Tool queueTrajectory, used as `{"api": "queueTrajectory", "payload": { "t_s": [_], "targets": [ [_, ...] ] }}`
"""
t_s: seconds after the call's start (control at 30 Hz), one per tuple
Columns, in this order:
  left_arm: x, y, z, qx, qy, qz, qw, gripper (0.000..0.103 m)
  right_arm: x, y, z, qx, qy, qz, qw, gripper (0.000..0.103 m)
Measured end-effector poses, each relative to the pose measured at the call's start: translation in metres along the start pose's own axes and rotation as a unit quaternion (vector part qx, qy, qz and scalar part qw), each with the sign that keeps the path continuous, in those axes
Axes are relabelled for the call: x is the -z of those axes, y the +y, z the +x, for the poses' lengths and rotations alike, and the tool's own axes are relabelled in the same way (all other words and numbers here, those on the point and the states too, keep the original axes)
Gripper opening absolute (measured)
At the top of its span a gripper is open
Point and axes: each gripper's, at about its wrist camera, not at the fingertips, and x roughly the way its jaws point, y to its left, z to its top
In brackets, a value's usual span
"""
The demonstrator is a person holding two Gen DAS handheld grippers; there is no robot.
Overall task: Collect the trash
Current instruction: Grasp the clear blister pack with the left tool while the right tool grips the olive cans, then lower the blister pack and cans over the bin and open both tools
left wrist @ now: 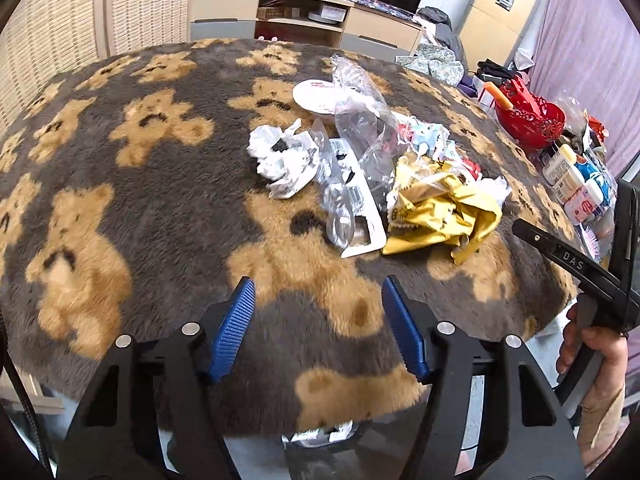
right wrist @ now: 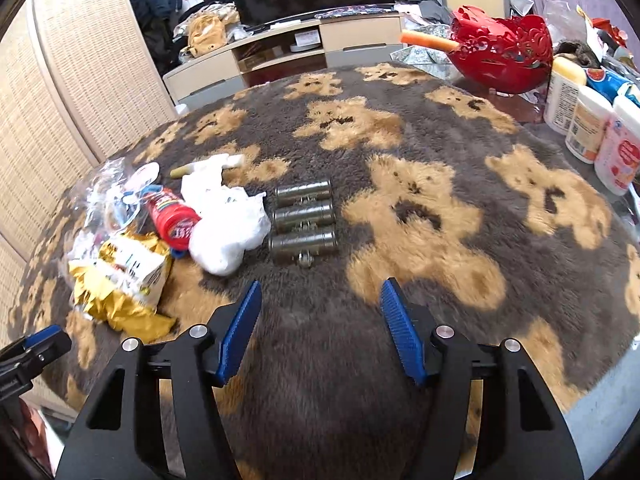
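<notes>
A pile of trash lies on the bear-patterned plush cover (left wrist: pixel 160 216) of a table. In the left wrist view it holds a crumpled white tissue (left wrist: pixel 280 156), clear plastic wrap (left wrist: pixel 356 100), a white plastic strip (left wrist: pixel 368 216) and a yellow foil wrapper (left wrist: pixel 444 212). My left gripper (left wrist: pixel 318 328) is open and empty, short of the pile. In the right wrist view the yellow wrapper (right wrist: pixel 120 280), a red tube (right wrist: pixel 172 216) and a white tissue wad (right wrist: pixel 228 224) lie at the left. My right gripper (right wrist: pixel 320 328) is open and empty above bare cover.
Three metal cylinders (right wrist: pixel 304 216) lie side by side by the tissue wad. A red openwork bowl (right wrist: pixel 500 52) with a carrot and several white bottles (right wrist: pixel 588 124) stand at the right edge. A TV cabinet (left wrist: pixel 304 20) stands behind the table.
</notes>
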Motion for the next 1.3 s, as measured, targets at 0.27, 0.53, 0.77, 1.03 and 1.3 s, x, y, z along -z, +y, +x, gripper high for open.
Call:
{"api": "queueTrajectory", "payload": {
  "t_s": [0.27,0.53,0.77,1.03,1.3],
  "targets": [
    [-0.016,-0.008,0.013,-0.003,-0.01,0.021,0.9997,0.054,-0.014,0.009,0.019,0.026,0.005,-0.023,0.999,0.064],
    [-0.03,-0.009,0.032,-0.01,-0.004,0.028,0.9995,0.03,-0.025,0.011,0.032,0.03,0.002,-0.028,0.999,0.064],
    [-0.033,-0.013,0.041,-0.009,0.004,0.038,0.9992,0.013,-0.025,0.013,0.035,0.045,-0.003,-0.044,0.998,0.064],
    [-0.029,-0.016,0.039,-0.018,0.006,0.056,0.9983,0.011,-0.018,0.02,0.034,0.056,-0.009,-0.061,0.996,0.061],
    [-0.019,-0.014,0.027,-0.02,0.009,0.056,0.9982,0.011,-0.012,0.01,0.023,0.056,-0.008,-0.047,0.997,0.042]
  ]
}}
